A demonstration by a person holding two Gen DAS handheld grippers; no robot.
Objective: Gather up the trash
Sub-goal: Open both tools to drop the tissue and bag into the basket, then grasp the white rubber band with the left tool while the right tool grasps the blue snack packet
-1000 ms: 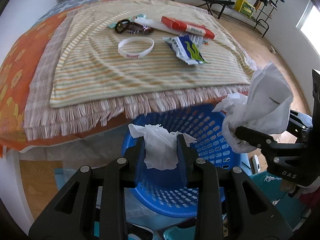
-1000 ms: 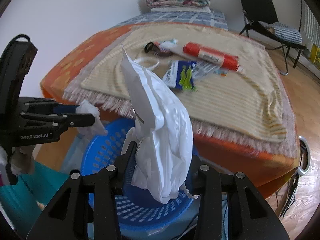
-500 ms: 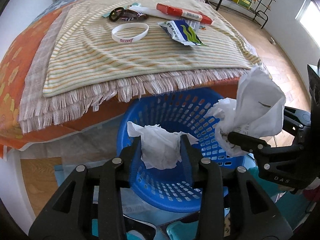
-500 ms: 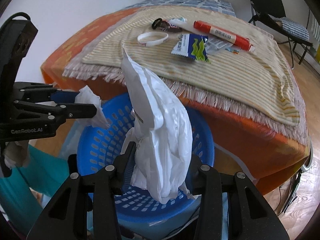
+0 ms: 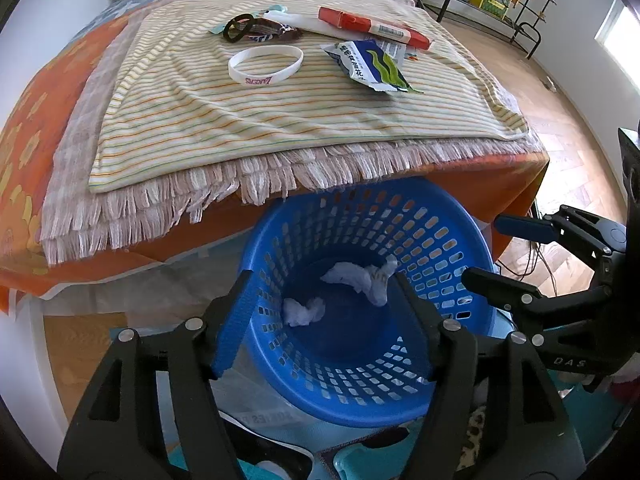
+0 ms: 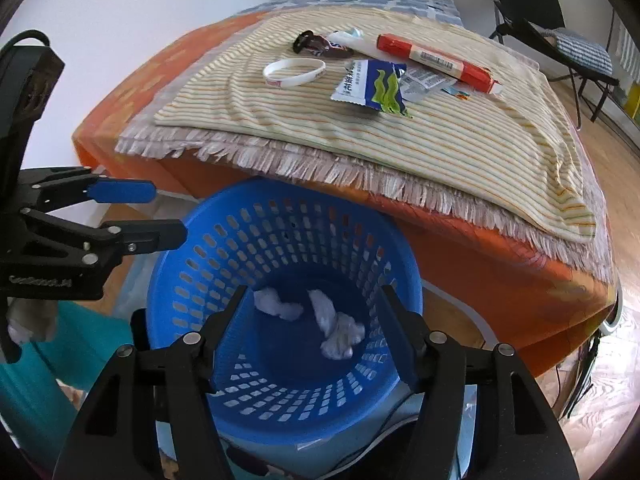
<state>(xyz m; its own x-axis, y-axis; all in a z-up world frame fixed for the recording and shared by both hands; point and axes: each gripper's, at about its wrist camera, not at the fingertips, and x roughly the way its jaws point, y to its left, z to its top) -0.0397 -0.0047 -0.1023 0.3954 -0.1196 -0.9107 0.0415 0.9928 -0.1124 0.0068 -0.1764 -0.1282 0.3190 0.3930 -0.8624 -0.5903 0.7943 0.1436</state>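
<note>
A blue perforated basket [image 5: 452,240] [image 6: 288,216] stands on the floor at the foot of the bed. Two white crumpled wads lie on its bottom: a tissue [image 5: 304,311] [image 6: 276,304] and a plastic bag [image 5: 368,278] [image 6: 338,330]. My left gripper [image 5: 324,300] [image 6: 164,212] is open and empty above the basket. My right gripper [image 6: 312,316] [image 5: 480,252] is open and empty over the basket's right side. On the bed's striped cloth lie a blue-green snack wrapper [image 5: 370,66] [image 6: 370,86], a red tube [image 5: 372,28] [image 6: 436,62] and small wrappers.
A white wristband [image 5: 266,65] [image 6: 294,73] and a black hair tie [image 5: 238,27] lie on the cloth. The fringed bed edge [image 5: 240,188] overhangs the basket's far rim. A black folding chair [image 6: 560,28] stands on the wood floor to the right.
Both grippers opened. The tissue and the white plastic bag dropped from them into the basket. Both grippers tilted further down over it.
</note>
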